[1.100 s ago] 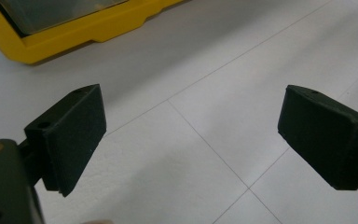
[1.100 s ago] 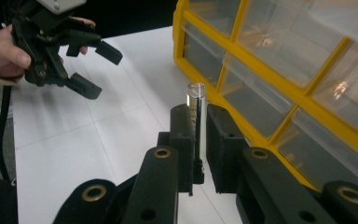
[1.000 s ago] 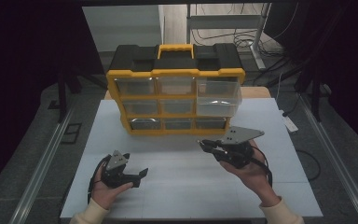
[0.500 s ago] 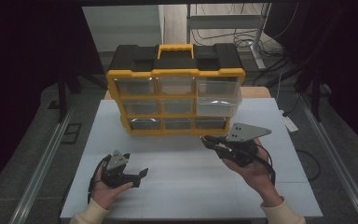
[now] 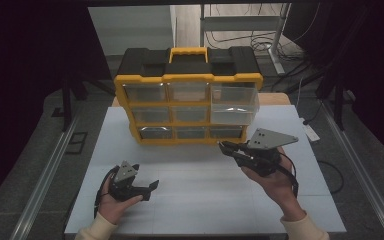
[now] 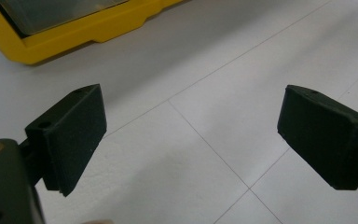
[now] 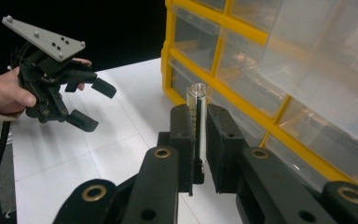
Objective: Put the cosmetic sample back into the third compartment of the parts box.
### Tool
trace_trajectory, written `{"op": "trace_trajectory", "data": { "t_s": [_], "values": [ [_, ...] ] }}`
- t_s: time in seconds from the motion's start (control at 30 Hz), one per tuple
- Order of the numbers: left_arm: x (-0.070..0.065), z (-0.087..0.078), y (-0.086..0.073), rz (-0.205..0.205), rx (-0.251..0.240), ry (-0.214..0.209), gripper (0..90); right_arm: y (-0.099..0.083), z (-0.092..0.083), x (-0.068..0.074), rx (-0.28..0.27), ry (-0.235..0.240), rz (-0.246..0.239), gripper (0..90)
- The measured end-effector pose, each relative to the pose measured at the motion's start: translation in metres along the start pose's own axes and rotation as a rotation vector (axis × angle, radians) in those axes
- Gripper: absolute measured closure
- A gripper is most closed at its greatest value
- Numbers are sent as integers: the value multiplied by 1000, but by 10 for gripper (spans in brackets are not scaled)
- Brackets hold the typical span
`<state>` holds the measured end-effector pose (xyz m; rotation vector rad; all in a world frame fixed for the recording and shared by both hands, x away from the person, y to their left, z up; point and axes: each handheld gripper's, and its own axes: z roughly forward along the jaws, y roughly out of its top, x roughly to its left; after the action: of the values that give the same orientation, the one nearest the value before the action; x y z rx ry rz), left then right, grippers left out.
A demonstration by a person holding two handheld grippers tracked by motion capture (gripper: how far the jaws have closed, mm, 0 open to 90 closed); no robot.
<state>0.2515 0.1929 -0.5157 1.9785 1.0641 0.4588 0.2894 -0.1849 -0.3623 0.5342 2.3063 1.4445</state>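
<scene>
While our right claw (image 7: 199, 140) clamps a clear tube (image 7: 197, 109),
our left claw (image 6: 191, 135) gapes apart, the yellow organizer (image 7: 279, 70) just beyond the tube.

We record the left gripper (image 6: 191, 140) with its two black fingers (image 6: 72, 135) rising from the lower corners, set wide apart with nothing between them. The pad faces look flat and matte; we note small round holes in the top of each. A brass-coloured fastener sits at the bottom left on the gripper body. Beneath them we list the white worktop (image 6: 200, 88), crossed by thin seam lines that meet between the fingers. At the top left we enter the yellow frame (image 6: 74, 32) of a storage organiser standing on the worktop, with one clear drawer front (image 6: 51, 11) partly seen above its lower rail.
</scene>
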Motion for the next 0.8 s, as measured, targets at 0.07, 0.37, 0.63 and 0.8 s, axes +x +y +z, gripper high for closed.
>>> {"op": "trace_trajectory", "data": {
  "t_s": [0.07, 0.37, 0.63, 0.8],
  "values": [
    [0, -1, 0, -2, -2, 2, 86, 2, -2, 0, -12, -5, 3, 814],
    [-2, -2, 4, 4, -16, 0, 86, 14, -9, -1, -70, -10, 16, 814],
    [-2, -3, 4, 3, -18, 0, 86, 27, -14, -5, -102, 20, 37, 814],
    [-2, -2, 4, 6, -12, -5, 84, 38, -18, -7, -121, 18, 28, 814]
  ]
}}
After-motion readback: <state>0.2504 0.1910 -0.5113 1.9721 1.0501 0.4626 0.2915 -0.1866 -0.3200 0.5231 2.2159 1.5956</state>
